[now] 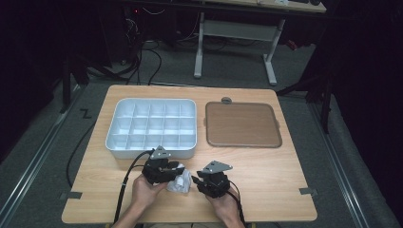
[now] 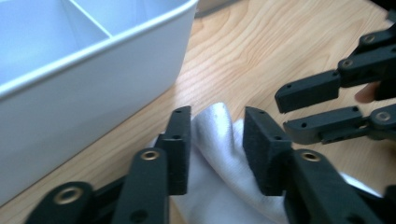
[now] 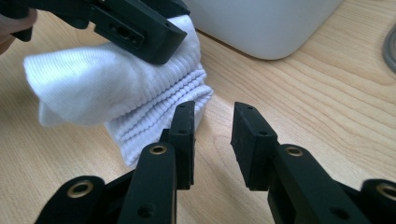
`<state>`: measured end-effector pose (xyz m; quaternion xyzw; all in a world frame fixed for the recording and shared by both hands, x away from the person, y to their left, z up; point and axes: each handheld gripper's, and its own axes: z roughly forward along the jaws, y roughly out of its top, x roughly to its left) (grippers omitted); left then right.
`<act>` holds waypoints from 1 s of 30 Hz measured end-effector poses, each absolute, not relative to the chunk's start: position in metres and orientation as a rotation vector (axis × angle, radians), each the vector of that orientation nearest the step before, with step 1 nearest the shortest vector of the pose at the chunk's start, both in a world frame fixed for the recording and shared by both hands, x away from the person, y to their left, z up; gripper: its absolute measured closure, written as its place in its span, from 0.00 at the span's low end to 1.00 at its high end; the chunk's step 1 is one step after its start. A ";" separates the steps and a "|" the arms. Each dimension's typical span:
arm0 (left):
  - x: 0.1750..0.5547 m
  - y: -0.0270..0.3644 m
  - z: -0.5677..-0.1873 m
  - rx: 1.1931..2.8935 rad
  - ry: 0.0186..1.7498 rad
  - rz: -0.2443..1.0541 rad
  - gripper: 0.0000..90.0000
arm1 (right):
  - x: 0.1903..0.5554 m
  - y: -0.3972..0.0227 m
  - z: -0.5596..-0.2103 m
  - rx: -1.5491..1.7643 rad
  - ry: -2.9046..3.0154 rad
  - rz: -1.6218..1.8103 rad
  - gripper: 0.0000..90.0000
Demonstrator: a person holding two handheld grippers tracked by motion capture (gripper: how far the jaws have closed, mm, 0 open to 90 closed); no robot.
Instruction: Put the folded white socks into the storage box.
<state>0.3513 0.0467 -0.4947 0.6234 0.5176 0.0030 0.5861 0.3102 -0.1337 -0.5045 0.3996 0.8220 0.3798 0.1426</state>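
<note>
left gripper [image 2: 217,140] sits released astride the white sock [image 2: 219,154], right gripper [image 3: 212,140] released and empty just beside it; sock-handling step underway, next likely calls for clenching onto the fabric.

— Room to move near the front edge?
— Some. The white tray [image 1: 122,142] walls off the back, just behind the sock [image 1: 180,183]. Bare table [image 1: 266,180] lies right of the right gripper [image 1: 196,180], before the brown mat [image 1: 242,124].

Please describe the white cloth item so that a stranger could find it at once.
Start at the wooden table and go to its near edge, in front of the white divided tray. The white ribbed sock lies crumpled there between the two grippers, the only soft thing.
</note>
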 end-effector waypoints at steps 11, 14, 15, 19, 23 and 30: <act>0.347 0.062 -0.479 1.367 1.187 -0.007 0.60 | 0.299 -0.138 -0.484 1.115 2.352 1.131 0.86; 0.349 0.070 -0.481 1.371 1.214 0.016 0.60 | 0.296 -0.133 -0.474 1.078 2.351 1.151 0.87; 0.350 0.072 -0.483 1.373 1.224 0.021 0.60 | 0.295 -0.130 -0.472 1.067 2.353 1.155 0.87; 0.354 0.073 -0.491 1.395 1.252 0.037 0.59 | 0.295 -0.115 -0.461 1.020 2.376 1.177 0.87; 0.356 0.066 -0.500 1.421 1.263 0.058 0.58 | 0.296 -0.106 -0.458 0.997 2.390 1.180 0.87; 0.353 0.056 -0.514 1.452 1.287 0.075 0.58 | 0.299 -0.087 -0.470 0.996 2.442 1.090 0.84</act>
